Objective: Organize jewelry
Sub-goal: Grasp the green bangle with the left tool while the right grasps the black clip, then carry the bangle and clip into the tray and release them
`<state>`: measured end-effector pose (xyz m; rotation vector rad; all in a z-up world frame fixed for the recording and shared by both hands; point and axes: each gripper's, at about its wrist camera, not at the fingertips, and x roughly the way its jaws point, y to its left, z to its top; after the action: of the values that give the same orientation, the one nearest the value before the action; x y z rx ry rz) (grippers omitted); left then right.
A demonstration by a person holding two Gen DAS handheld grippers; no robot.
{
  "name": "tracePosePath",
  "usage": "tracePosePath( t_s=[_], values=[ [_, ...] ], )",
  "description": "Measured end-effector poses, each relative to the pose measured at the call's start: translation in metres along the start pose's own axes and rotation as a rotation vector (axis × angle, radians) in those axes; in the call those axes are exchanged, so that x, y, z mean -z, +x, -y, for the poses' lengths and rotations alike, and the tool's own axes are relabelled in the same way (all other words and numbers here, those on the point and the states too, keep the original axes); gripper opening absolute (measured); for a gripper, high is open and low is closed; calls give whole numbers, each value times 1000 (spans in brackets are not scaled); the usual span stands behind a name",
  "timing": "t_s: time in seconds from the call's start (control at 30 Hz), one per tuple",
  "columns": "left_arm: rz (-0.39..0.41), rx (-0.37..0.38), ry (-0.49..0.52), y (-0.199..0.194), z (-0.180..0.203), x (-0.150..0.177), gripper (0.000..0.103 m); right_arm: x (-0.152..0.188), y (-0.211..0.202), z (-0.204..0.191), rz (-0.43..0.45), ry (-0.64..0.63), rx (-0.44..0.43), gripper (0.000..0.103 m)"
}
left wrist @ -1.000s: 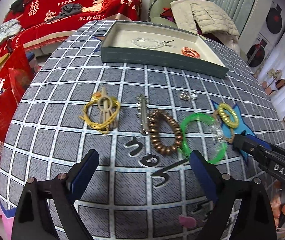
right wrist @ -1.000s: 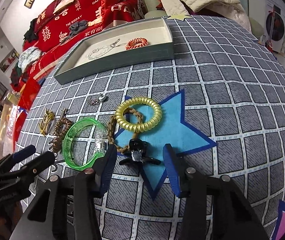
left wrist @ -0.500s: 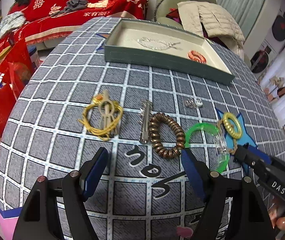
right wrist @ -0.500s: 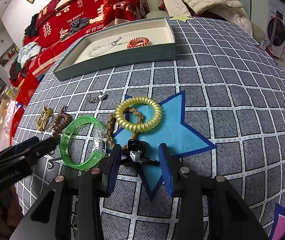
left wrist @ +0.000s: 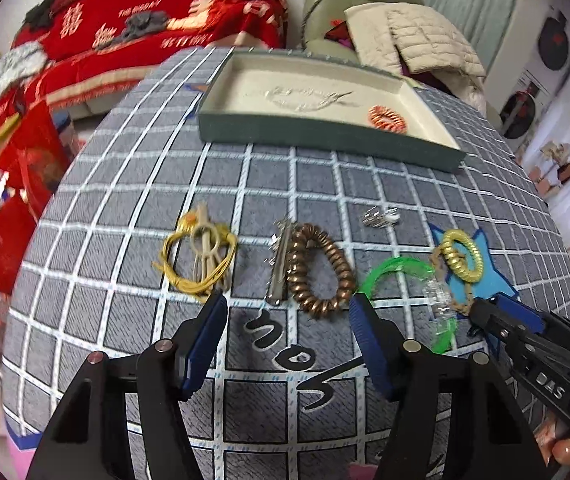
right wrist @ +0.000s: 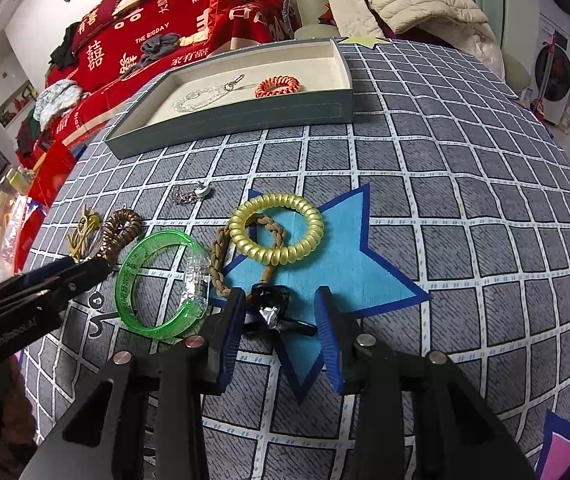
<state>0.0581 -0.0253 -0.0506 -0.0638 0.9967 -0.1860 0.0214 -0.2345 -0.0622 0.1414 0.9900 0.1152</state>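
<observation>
We aim the left gripper (left wrist: 287, 316), jaws wide and empty, at the bronze coil band (left wrist: 319, 270), which lies well short of the grey tray (left wrist: 325, 136) on our side. The right gripper (right wrist: 279, 316), jaws half-spread, straddles the black clip (right wrist: 273, 306) without visibly touching it, probably to grasp it next. The tray, already holding an orange coil (right wrist: 279, 86) and a clear chain (right wrist: 201, 96), appears to be the destination.
</observation>
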Motion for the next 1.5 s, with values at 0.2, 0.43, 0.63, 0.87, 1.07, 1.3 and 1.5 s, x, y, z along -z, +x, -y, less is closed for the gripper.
tracePosePath(
  t_s=[0.2, 0.43, 0.63, 0.87, 1.07, 1.3, 1.5],
  values=[
    [19, 59, 148, -5, 26, -6, 83, 4, -3, 1, 13, -6, -1, 19],
    [-52, 126, 362, 18, 57, -22, 68, 7, -16, 14, 29, 42, -30, 19],
    [-95, 136, 461, 29, 67, -28, 57, 5, -25, 22, 48, 77, -56, 19],
    [-109, 113, 665, 33, 93, -15, 36, 2, -26, 25, 53, 103, -77, 19],
    [-107, 158, 662, 28, 96, -12, 27, -1, -30, 28, 66, 120, -88, 19],
    [-68, 213, 540, 12, 80, -24, 27, -9, -35, 32, 83, 132, -101, 19],
    [-10, 231, 434, -5, 66, -47, 27, -26, -40, 34, 99, 140, -120, 19]
  ],
)
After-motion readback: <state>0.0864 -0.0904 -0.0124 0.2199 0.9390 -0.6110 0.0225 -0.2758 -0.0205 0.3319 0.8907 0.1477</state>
